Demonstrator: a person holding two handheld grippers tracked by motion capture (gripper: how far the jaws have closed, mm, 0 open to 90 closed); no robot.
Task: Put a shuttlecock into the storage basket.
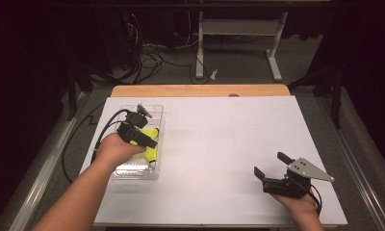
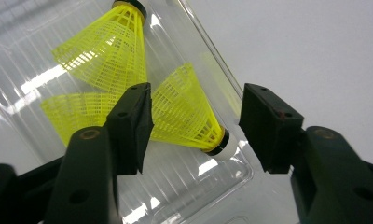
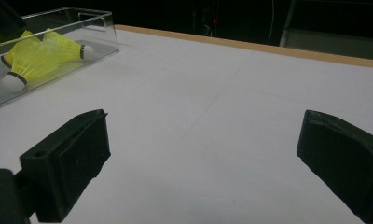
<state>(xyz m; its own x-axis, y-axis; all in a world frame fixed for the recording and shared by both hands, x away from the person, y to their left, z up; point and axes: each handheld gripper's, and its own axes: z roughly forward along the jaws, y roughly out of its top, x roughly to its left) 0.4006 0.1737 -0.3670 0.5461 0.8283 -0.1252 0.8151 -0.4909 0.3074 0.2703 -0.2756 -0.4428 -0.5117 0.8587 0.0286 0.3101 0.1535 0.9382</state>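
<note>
Nearest shuttlecock (image 2: pixel 187 114) lies on its side in clear plastic tray (image 2: pixel 231 175), long axis slanting, white cork toward tray's corner, yellow mesh skirt flaring other way. Your left gripper (image 2: pixel 196 126) hangs over it, jaws spread, pinching nothing. Two more shuttlecocks (image 2: pixel 107 51) lie beside it, skirts overlapping. Tray wall stands close by cork. Your right gripper (image 1: pixel 272 168) spread wide, empty, well apart over white tabletop (image 1: pixel 219 144).
</note>
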